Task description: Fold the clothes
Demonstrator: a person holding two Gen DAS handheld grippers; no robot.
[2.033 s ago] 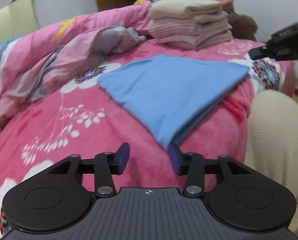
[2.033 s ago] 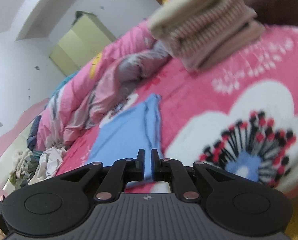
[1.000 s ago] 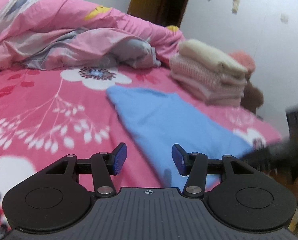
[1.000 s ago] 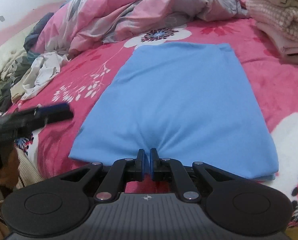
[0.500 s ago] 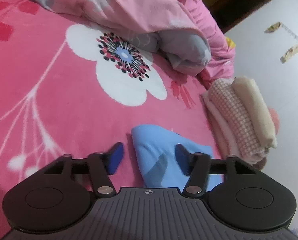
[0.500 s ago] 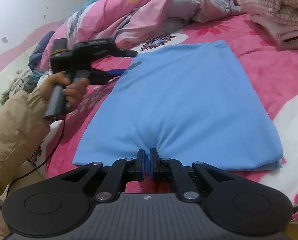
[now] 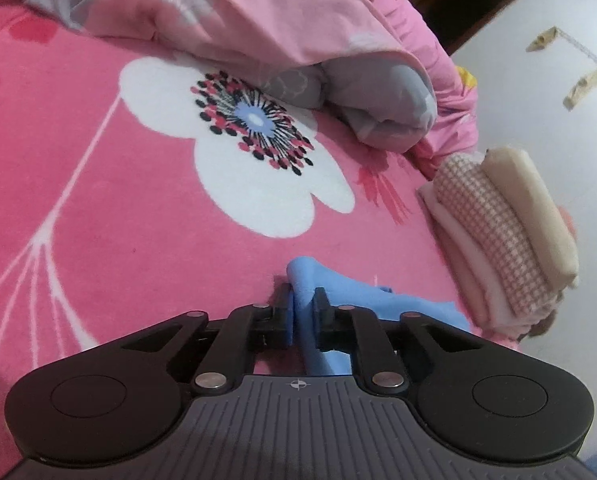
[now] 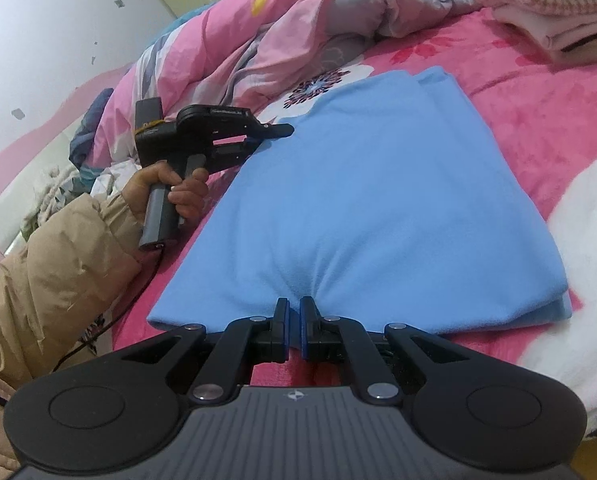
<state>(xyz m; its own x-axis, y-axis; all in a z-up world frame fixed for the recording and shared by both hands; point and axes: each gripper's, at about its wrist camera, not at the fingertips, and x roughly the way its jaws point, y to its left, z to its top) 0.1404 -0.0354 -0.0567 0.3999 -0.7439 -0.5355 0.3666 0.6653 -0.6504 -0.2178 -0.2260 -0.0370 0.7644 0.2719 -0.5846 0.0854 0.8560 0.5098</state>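
Observation:
A folded blue garment (image 8: 370, 200) lies flat on the pink flowered bed cover (image 8: 538, 92). My right gripper (image 8: 294, 312) is shut on the middle of its near edge, and the cloth puckers there. My left gripper (image 7: 301, 304) is shut on the garment's far left corner (image 7: 304, 280), which bunches up between the pads. In the right wrist view the left gripper (image 8: 274, 132) shows at that corner, held by a hand in a beige sleeve.
A stack of folded pink and cream clothes (image 7: 510, 240) sits to the right of the blue garment. A crumpled pink and grey quilt (image 7: 298, 28) lies along the far side. Loose clothes (image 8: 58, 184) lie in a heap at the left.
My left gripper has closed on the blue garment's far corner; half a second ago its jaws stood open around it. My right gripper has kept its hold on the near edge.

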